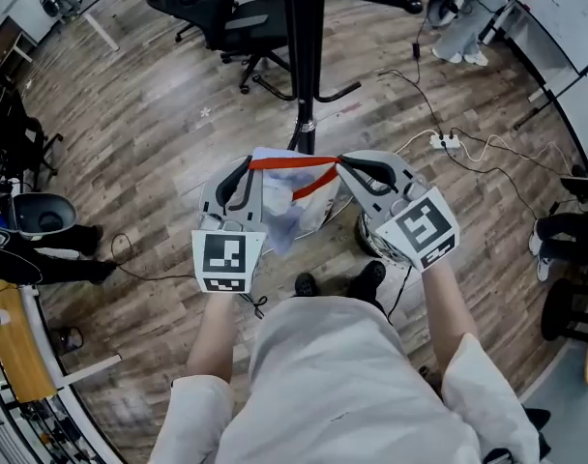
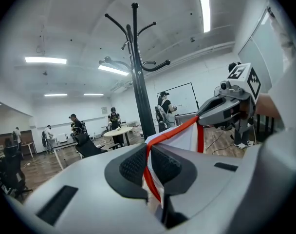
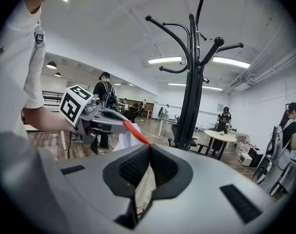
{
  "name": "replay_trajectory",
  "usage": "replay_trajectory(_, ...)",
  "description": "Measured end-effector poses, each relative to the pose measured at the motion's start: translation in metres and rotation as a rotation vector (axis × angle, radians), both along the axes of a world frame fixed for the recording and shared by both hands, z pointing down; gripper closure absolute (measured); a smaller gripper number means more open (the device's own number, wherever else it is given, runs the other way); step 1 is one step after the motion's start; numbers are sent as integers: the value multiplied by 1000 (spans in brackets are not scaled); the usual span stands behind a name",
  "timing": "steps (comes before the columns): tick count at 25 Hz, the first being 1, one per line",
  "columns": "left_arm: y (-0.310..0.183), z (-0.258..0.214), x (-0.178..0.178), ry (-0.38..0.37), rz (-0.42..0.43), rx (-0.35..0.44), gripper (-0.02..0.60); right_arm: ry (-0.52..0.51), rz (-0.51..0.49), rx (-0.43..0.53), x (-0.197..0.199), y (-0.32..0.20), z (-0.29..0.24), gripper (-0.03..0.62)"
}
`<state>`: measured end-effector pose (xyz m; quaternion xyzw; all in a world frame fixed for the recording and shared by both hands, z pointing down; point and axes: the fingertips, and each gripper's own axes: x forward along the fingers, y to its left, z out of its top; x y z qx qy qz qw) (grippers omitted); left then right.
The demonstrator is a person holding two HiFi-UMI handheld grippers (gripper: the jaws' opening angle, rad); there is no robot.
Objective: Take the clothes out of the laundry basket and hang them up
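Observation:
A white garment (image 1: pixel 292 209) with a red trim (image 1: pixel 294 162) hangs stretched between my two grippers, just in front of the black coat rack (image 1: pixel 299 56). My left gripper (image 1: pixel 248 166) is shut on the left end of the red trim (image 2: pixel 170 133). My right gripper (image 1: pixel 340 163) is shut on the trim's right end (image 3: pixel 134 132). In the left gripper view my left gripper (image 2: pixel 148 156) pinches the cloth and the coat rack (image 2: pixel 137 82) stands close behind. In the right gripper view my right gripper (image 3: pixel 149 152) does the same. The laundry basket (image 1: pixel 368 232) sits on the floor, mostly hidden under my right gripper.
A black office chair (image 1: pixel 238 25) stands behind the rack's base. A power strip (image 1: pixel 443 143) with cables lies on the wooden floor at the right. Other people stand far off around a round table (image 3: pixel 227 137). A desk edge (image 1: pixel 14 346) runs along the left.

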<state>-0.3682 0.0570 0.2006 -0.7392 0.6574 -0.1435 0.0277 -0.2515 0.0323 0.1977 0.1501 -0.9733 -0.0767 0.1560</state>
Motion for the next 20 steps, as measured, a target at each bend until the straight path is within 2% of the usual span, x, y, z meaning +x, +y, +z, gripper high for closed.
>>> replay_trajectory(9,-31,14,-26,-43,52,-20,546,42,113,61,-21,-26,13,580)
replay_trajectory(20,-85,26,-36,-55,100,-37,546,139,245,130,-29,-74,36,580)
